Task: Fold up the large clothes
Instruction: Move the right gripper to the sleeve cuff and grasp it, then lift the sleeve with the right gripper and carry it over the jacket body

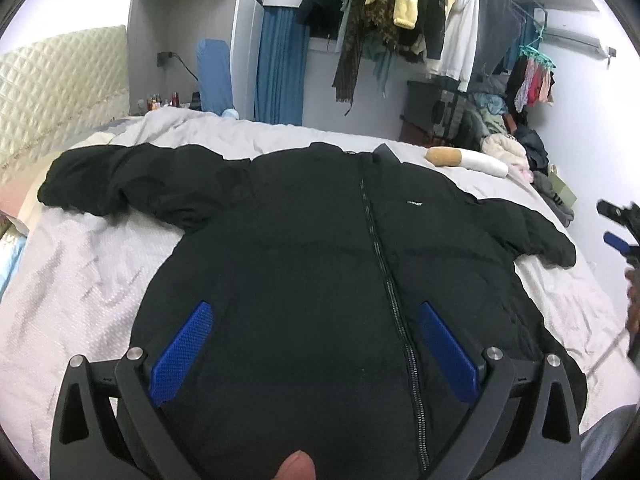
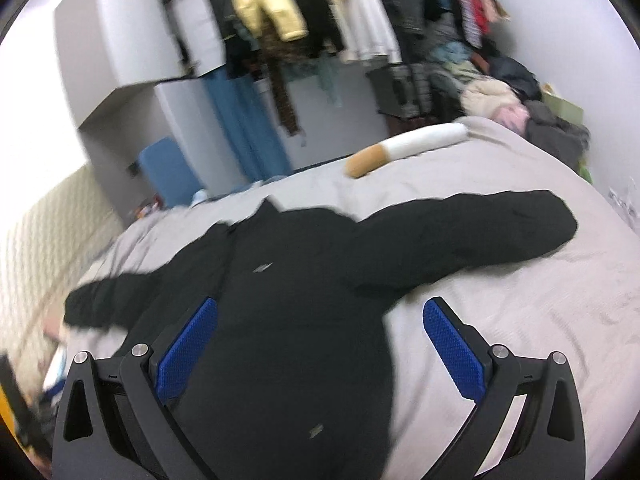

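Black jacket (image 1: 320,280) flat on bed (image 1: 80,280), zipped, sleeves out.
I see L gripper (image 1: 316,344) & R gripper (image 2: 320,344) jaws wide, holding nothing.

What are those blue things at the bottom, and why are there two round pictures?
A person holds a grabbing tool in each hand, and each tool carries a camera, so you get two pictures. The blue pads are the fingers of the left hand-held gripper and the right hand-held gripper. Both are open and hold nothing. On the grey bed cover lies a puffy black zip-up jacket, sleeves spread, waiting to be folded. Behind it rests a long white and tan pillow.
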{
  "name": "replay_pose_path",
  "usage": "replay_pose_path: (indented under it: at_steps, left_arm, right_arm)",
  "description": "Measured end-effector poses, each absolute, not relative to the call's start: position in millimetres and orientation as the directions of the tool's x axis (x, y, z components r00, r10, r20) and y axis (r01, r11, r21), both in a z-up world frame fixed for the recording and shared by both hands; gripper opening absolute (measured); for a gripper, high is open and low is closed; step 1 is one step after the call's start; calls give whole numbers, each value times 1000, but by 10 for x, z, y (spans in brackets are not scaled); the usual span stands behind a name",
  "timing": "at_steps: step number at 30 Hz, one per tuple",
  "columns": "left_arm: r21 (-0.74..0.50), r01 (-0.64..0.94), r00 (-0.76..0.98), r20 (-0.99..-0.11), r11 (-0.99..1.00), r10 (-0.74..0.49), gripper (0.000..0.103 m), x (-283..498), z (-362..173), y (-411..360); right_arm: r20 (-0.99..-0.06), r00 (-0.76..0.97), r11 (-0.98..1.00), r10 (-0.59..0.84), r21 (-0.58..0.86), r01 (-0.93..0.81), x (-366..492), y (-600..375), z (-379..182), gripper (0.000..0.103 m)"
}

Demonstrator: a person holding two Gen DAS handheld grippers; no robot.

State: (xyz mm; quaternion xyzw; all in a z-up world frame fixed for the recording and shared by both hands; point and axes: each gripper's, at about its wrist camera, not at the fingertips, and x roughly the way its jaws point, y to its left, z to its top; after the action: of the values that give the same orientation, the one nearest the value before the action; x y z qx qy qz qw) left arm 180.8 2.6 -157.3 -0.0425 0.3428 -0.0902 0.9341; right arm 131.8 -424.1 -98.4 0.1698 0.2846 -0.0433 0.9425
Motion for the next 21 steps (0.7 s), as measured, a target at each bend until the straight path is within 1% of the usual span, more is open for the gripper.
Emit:
replay_pose_path:
  at_steps: [3,4,8,13,16,19,21]
  left_arm:
    - [-137,131,749,-635,982,-188,103,1825,-1601,10]
    - [-140,128,748,-636,982,-189,103,1838,-1605,5]
    - [-154,120,748,-635,981,-191,103,1894,-1626,4]
    - [-171,97,744,-642,981,-185,103,2006,-1691,19]
    - [-184,81,737,-651,980,-183,103,2092,-1749,37]
    - [-188,61,731,-660,980,-172,103,2174,-1808,43]
    - [-190,49,728,-666,981,-165,103,2229,-1845,54]
  right_arm:
    - [-552,834,896,-16,362,256,1535,-4814,-1101,103]
    - [-551,834,872,-24,397,287,1595,-5038,-1179,103]
    - [-554,828,792,-90,464,396,1743,-5701,-1488,102]
    - [-587,801,616,-117,590,522,1807,-6524,-2137,101]
    - [-595,794,511,-124,648,565,1810,-6848,-2493,98]
    - [-584,796,422,-159,689,590,1830,-7140,-2776,96]
    - [-562,806,399,-184,706,584,1872,-7268,-2861,96]
